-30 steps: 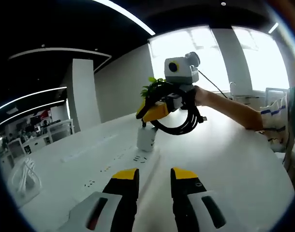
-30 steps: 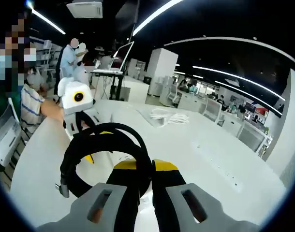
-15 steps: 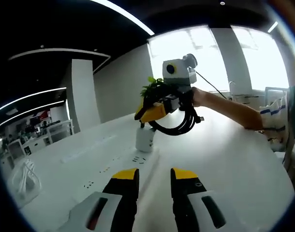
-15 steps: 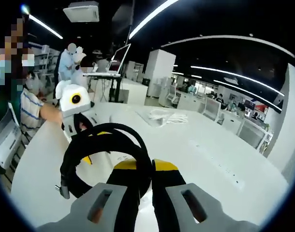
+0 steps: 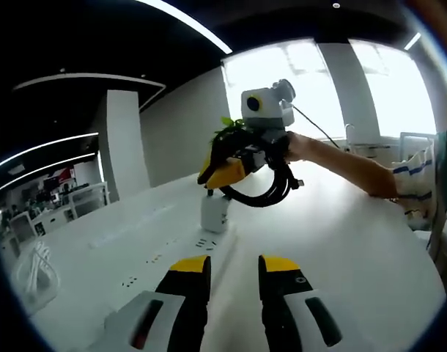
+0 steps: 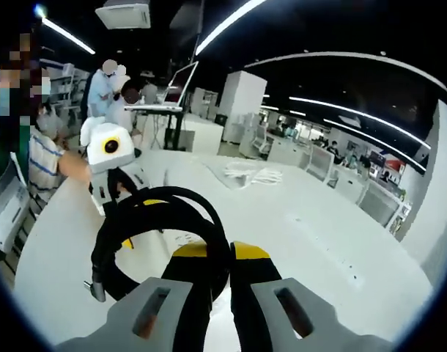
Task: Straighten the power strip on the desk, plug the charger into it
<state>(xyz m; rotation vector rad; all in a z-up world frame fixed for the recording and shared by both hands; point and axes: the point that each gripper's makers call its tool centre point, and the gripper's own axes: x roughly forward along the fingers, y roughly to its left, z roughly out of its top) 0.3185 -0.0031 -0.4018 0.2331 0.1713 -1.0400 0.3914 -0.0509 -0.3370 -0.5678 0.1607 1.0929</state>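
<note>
R gripper (image 5: 222, 170) clamped on charger (image 5: 213, 213) w/ cable (image 6: 154, 224), lifted slightly higher, L gripper (image 5: 234, 265) parted

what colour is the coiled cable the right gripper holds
Black; the coiled cable shows best in the right gripper view.

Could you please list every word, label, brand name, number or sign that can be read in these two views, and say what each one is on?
There is no readable text in either view.
The power strip shows socket holes but no legible marking.
The white charger held by the right gripper bears no print that can be made out.
The coiled black cable is plain.
A reddish patch on the far wall may be signage, but it is too small and blurred to read.
</note>
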